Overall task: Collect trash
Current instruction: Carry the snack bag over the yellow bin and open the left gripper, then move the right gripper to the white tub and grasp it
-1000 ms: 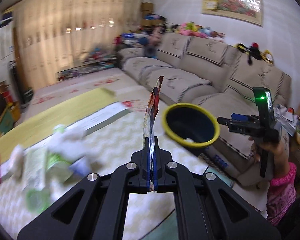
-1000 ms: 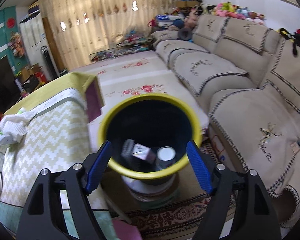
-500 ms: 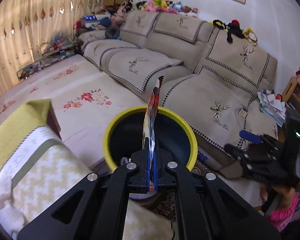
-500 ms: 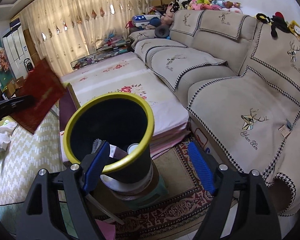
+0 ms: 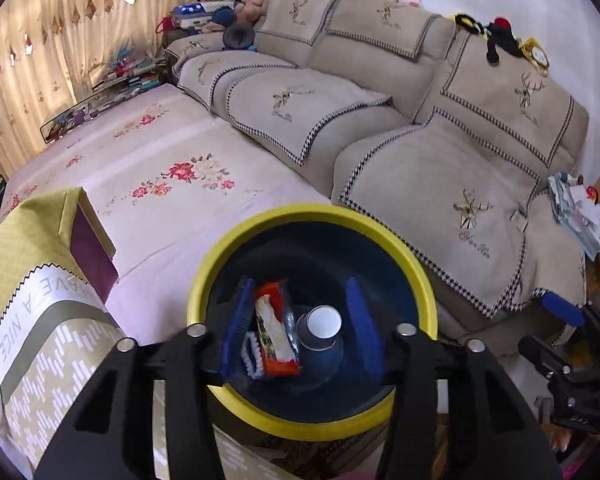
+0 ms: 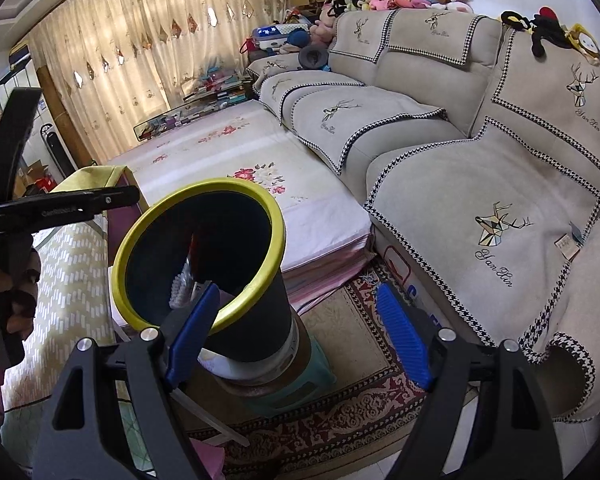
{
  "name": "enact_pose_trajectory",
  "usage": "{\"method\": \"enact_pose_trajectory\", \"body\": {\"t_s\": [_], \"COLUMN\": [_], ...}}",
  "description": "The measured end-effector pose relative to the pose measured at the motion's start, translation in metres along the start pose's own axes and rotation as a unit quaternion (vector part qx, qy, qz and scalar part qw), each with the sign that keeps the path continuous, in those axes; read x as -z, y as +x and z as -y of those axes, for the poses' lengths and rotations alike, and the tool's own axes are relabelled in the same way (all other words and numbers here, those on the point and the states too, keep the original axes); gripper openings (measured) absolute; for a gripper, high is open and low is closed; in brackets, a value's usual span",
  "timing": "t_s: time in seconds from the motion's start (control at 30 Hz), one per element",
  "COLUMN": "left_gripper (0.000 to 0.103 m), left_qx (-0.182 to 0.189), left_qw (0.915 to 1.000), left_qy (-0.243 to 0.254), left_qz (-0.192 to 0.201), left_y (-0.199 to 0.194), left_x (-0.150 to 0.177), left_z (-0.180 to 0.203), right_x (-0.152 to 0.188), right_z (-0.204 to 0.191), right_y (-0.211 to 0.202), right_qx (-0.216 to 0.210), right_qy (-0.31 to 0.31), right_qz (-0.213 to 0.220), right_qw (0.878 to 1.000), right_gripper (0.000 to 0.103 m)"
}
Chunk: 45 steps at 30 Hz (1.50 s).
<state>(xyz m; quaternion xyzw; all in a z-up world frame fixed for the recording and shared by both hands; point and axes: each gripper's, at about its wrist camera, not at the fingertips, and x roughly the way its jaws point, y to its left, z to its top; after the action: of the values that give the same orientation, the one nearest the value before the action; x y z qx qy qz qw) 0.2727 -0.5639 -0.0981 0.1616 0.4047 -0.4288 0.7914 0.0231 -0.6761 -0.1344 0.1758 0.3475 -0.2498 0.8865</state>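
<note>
Trash already sits in the round black bin with the thick yellow rim (image 5: 427, 280): a red and white crinkled foil snack wrapper (image 5: 275, 332) lies inside it, seen directly between and beyond the left gripper's (image 5: 300, 328) blue ribbed pads, nearer the left-hand pad. The jaws of that gripper are opening, and the wrapper appears to be clear of both pads, so I judge this drop done. Beside the wrapper, toward the right-hand pad, a dark paper cup with a white inside (image 5: 323, 326) rests on its side, and a white toothed strip, perhaps a torn edge, shows just below the wrapper.

From the right wrist view the bin (image 6: 256, 316) reads as a smooth, slightly tapered cylinder perched on a pale round tin atop a teal plastic stool (image 6: 300, 384). The right gripper (image 6: 296, 340) stands wide apart and empty, its left-hand pad overlapping the bin's near rim, its right-hand pad over the patterned red rug (image 6: 340, 420).

How much trash remains cannot be told; the cloth-covered table with the pale zigzag print (image 5: 52, 364), left of the left jaws, shows no litter in the visible part. Beyond lie a floral sheet and a beige fabric sofa (image 5: 440, 168) with houndstooth trim.
</note>
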Motion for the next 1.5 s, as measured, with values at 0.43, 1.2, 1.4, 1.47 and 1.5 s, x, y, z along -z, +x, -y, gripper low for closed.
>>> {"method": "enact_pose_trajectory", "body": {"t_s": [0.43, 1.2, 1.4, 1.47, 1.5], "left_gripper": [0.098, 0.098, 0.098, 0.098, 0.098], "left_qx": [-0.047, -0.299, -0.314, -0.322, -0.324], "left_qw": [0.9884, 0.9029, 0.8881, 0.8841, 0.8829], "left_qy": [-0.043, -0.231, -0.260, -0.262, -0.262], "left_qz": [0.137, 0.205, 0.212, 0.216, 0.216], "left_y": [-0.183, -0.432, -0.453, -0.459, -0.459], "left_x": [0.068, 0.323, 0.353, 0.358, 0.357], "left_z": [-0.016, -0.151, -0.171, -0.172, -0.169], "right_x": [0.011, 0.066, 0.098, 0.109, 0.115], "right_z": [-0.038, -0.248, -0.328, -0.352, -0.364], "right_y": [-0.004, -0.039, -0.074, -0.087, -0.092], "right_qx": [-0.022, -0.184, -0.278, -0.303, -0.313], "right_qy": [-0.030, -0.218, -0.302, -0.324, -0.334], "right_qz": [-0.011, -0.048, -0.053, -0.050, -0.048], "right_qw": [0.999, 0.957, 0.910, 0.895, 0.888], "right_gripper": [0.078, 0.078, 0.079, 0.082, 0.083]}}
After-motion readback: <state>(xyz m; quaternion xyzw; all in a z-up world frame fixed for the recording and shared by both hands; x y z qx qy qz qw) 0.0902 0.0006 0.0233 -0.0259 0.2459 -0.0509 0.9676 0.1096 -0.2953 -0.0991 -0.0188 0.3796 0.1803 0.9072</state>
